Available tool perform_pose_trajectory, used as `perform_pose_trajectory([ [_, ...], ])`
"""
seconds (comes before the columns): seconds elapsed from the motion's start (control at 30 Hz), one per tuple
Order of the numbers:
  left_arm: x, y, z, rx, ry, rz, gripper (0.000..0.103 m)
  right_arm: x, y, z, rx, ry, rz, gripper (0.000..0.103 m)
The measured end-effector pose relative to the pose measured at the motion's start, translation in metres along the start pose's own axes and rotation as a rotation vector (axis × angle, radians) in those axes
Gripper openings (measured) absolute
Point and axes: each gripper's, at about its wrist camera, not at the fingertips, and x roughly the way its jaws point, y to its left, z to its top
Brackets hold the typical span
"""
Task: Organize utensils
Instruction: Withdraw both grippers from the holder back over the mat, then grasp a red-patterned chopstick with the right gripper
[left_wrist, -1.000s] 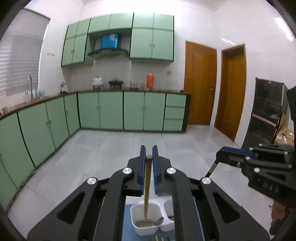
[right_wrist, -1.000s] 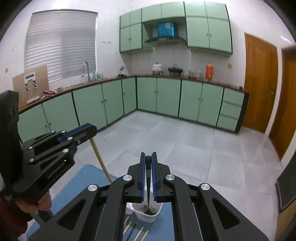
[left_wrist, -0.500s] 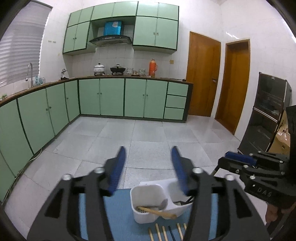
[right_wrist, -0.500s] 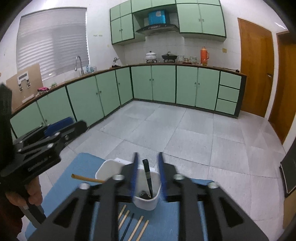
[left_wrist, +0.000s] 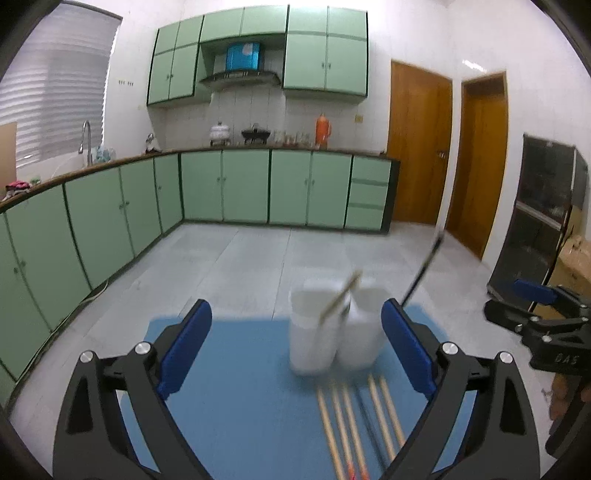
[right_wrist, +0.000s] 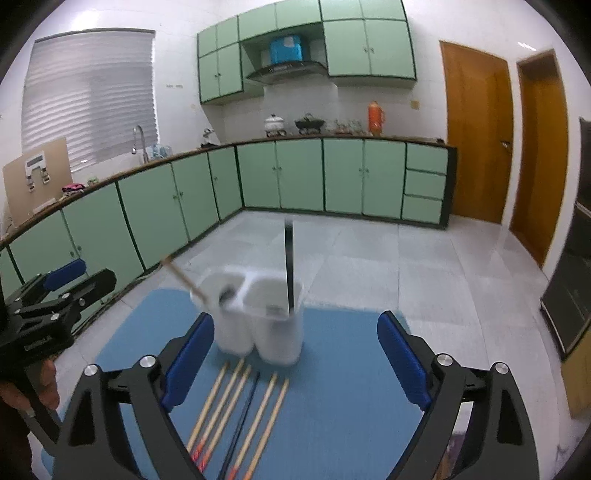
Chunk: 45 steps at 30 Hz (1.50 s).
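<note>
Utensils now stand in the white holder (right_wrist: 260, 325) on the blue mat (right_wrist: 343, 376); both tongs, left (left_wrist: 295, 354) and right (right_wrist: 295, 358), have spread and let go; chopsticks (right_wrist: 236, 410) wait beside it.

The white two-cup holder (right_wrist: 260, 325) looks like smooth matt plastic. The pale chopsticks (right_wrist: 236, 406) look like bare wood. The blue mat (left_wrist: 236, 398) looks matt. The grey floor tiles (right_wrist: 388, 266) shine glossy.

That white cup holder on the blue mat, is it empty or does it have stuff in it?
Not empty. The white holder has a wooden-handled utensil leaning from one compartment and a dark-handled one upright in the other.
</note>
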Motion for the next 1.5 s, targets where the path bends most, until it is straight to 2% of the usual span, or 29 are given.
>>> perform_pose_trajectory([
  [0.13, -0.006, 0.005, -0.04, 0.008, 0.075, 0.04, 0.092, -0.007, 0.005, -0.048, 0.009, 0.056, -0.054, 0.089],
  [0.27, -0.001, 0.007, -0.082, 0.015, 0.192, 0.05, 0.092, -0.006, 0.011, -0.089, 0.027, 0.123, -0.072, 0.089],
  [0.5, 0.004, 0.004, -0.129, 0.033, 0.334, 0.037, 0.092, 0.001, 0.014, -0.132, 0.08, 0.215, -0.066, 0.089],
  [0.67, 0.017, -0.006, -0.148, 0.066, 0.4, 0.04, 0.092, -0.001, 0.017, -0.141, 0.089, 0.231, -0.059, 0.089],
  [1.2, 0.057, -0.011, -0.169, 0.044, 0.5, 0.051, 0.091, 0.005, 0.016, -0.144, 0.108, 0.237, -0.05, 0.089],
  [1.4, 0.057, -0.013, -0.171, 0.038, 0.498, 0.036, 0.082, 0.013, 0.019, -0.15, 0.111, 0.248, -0.053, 0.089],
  [1.5, 0.055, -0.013, -0.171, 0.032, 0.489, 0.041, 0.072, 0.015, 0.021, -0.152, 0.112, 0.253, -0.052, 0.089],
])
